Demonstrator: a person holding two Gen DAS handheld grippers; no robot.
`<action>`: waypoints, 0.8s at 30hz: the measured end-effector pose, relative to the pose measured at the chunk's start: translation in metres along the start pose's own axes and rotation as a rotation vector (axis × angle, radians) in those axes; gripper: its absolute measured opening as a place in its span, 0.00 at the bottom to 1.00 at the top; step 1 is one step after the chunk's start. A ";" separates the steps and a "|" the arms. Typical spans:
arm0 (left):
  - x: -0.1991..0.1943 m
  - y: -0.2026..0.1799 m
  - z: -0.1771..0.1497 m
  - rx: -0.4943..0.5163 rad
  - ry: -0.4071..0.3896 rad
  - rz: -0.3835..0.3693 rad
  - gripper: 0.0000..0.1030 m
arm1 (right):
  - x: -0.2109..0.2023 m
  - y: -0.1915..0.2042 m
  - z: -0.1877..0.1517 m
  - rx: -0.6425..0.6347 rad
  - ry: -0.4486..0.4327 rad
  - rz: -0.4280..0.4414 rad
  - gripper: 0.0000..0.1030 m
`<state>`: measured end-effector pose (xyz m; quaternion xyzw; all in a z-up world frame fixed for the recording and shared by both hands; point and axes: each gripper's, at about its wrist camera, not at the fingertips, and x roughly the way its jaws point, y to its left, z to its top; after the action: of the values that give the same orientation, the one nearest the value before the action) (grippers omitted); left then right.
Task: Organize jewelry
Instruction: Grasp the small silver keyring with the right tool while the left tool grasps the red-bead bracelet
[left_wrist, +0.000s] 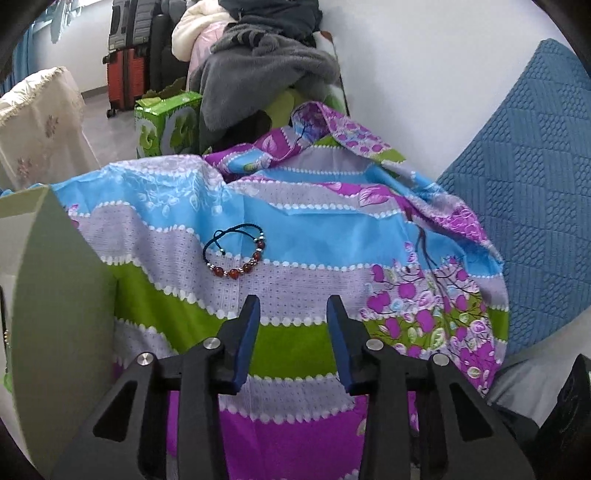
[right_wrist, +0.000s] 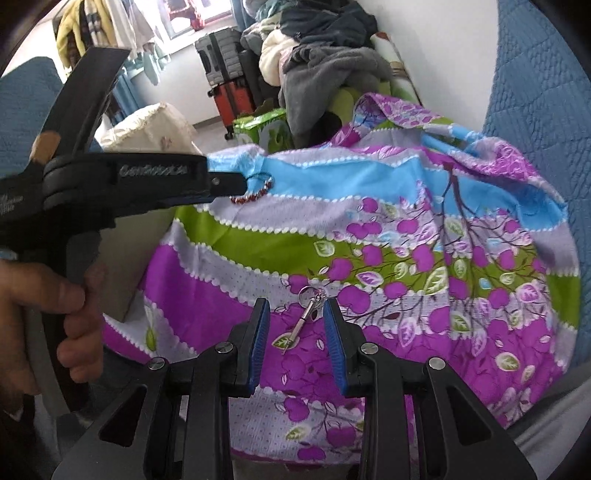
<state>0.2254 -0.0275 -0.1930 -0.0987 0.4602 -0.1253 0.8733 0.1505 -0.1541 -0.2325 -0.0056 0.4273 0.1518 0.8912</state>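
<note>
Amber-red beaded bracelet on a dark blue cord (left_wrist: 235, 254) lies on the striped floral cloth (left_wrist: 295, 229), ahead and left of the left gripper (left_wrist: 293, 306), jaws apart, empty. Rightward, a small silver keyring charm (right_wrist: 304, 314) rests between the right gripper (right_wrist: 294, 308)'s parted fingers, untouched.

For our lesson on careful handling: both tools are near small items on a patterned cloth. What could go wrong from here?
1. The beaded bracelet lies on loose, wrinkled cloth; the left tool might pinch fabric too.
2. The thin metal keyring piece could slip from between the right tool fingers.
</note>
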 end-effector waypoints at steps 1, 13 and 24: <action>0.005 0.001 0.001 0.006 0.009 0.005 0.37 | 0.005 -0.001 0.000 -0.002 0.011 -0.001 0.24; 0.039 0.006 0.024 0.071 0.022 0.069 0.35 | 0.025 -0.007 -0.002 -0.011 0.047 0.017 0.15; 0.065 0.003 0.026 0.157 0.064 0.152 0.24 | 0.035 -0.008 0.002 -0.021 0.051 0.046 0.13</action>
<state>0.2827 -0.0432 -0.2295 0.0095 0.4829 -0.0974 0.8702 0.1744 -0.1519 -0.2591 -0.0091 0.4482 0.1766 0.8762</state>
